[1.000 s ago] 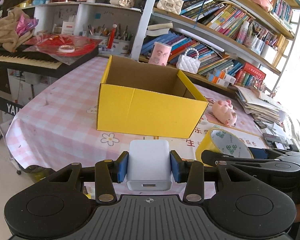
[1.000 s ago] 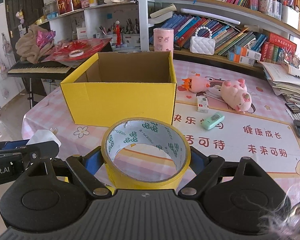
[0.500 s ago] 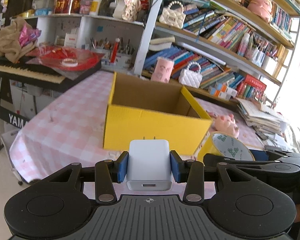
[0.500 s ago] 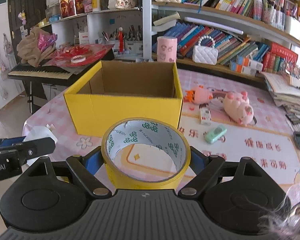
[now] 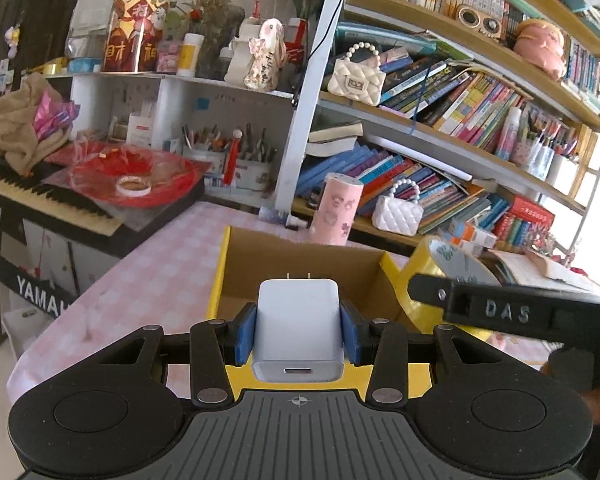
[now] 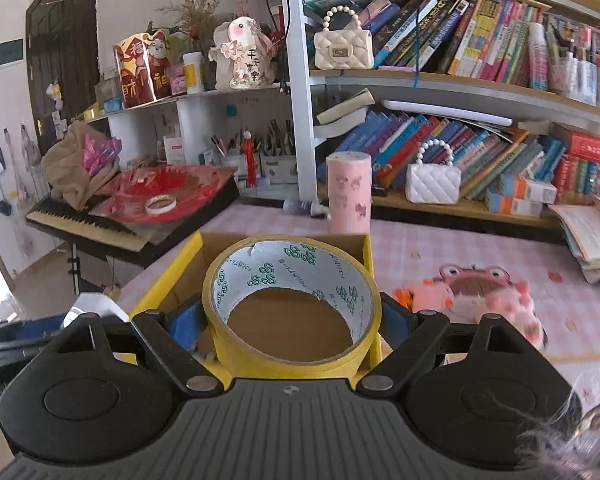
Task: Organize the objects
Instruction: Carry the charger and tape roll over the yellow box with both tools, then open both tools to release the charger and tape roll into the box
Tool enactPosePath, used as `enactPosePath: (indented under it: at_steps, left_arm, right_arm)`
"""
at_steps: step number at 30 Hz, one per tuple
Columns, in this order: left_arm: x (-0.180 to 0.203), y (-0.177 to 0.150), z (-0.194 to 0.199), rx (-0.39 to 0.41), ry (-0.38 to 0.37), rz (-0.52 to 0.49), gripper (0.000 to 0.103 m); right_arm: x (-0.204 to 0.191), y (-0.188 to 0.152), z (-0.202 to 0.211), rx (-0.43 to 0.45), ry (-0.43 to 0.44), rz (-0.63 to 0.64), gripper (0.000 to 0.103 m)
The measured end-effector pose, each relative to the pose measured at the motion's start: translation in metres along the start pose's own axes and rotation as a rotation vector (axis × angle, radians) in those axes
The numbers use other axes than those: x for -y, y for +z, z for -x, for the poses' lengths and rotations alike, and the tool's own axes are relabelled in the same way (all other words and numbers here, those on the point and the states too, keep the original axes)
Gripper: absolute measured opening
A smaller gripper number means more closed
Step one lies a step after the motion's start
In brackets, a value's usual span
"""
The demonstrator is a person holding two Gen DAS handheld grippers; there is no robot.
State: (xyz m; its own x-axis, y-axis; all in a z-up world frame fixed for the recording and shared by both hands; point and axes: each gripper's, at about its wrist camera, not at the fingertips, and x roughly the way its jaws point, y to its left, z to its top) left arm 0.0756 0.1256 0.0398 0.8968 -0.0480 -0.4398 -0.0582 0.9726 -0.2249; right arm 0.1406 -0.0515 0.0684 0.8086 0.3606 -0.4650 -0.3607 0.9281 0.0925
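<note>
1. Bookshelves [image 6: 480, 92] crowded with books fill the background behind a table [image 5: 156, 280] under a pink checked cloth.
2. Landmark: an open yellow cardboard box [image 5: 300, 256] stands on that table.
3. Left of the box, a black keyboard [image 5: 44, 200] shows white letters reading "YAMA", the rest cut off.
4. Behind the box stands a pink cylinder [image 6: 348, 196]; right of the box lies a pink plush toy [image 6: 484, 300].
5. Left gripper [image 5: 298, 332] clamps a white charger [image 5: 298, 328] between its blue pads, prongs pointing toward the box's opening.
6. Right gripper [image 6: 292, 320] grips a roll of yellow tape [image 6: 292, 308] by its outer sides, above the box's near edge; its arm reads "DAS".
</note>
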Motion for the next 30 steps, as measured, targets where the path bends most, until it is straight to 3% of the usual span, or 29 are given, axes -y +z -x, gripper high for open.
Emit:
enactPosePath:
  at_steps: [5, 11, 15, 26, 30]
  left_arm:
    - [0.005, 0.008, -0.043, -0.032, 0.018, 0.025, 0.041]
    - [0.020, 0.004, -0.090, -0.115, 0.050, -0.021, 0.041]
    - [0.023, -0.001, -0.114, -0.185, 0.071, 0.009, 0.041]
    - [0.023, -0.011, -0.145, -0.291, 0.159, -0.002, 0.042]
    - [0.026, -0.014, -0.148, -0.310, 0.169, -0.021, 0.042]
  right_arm:
    - [0.012, 0.023, -0.045, -0.035, 0.040, 0.005, 0.086]
    - [0.021, 0.036, -0.106, -0.167, 0.114, -0.014, 0.086]
    - [0.022, 0.035, -0.140, -0.219, 0.112, 0.010, 0.086]
    - [0.018, 0.021, -0.193, -0.397, 0.147, 0.064, 0.086]
    - [0.012, 0.019, -0.197, -0.417, 0.133, 0.122, 0.087]
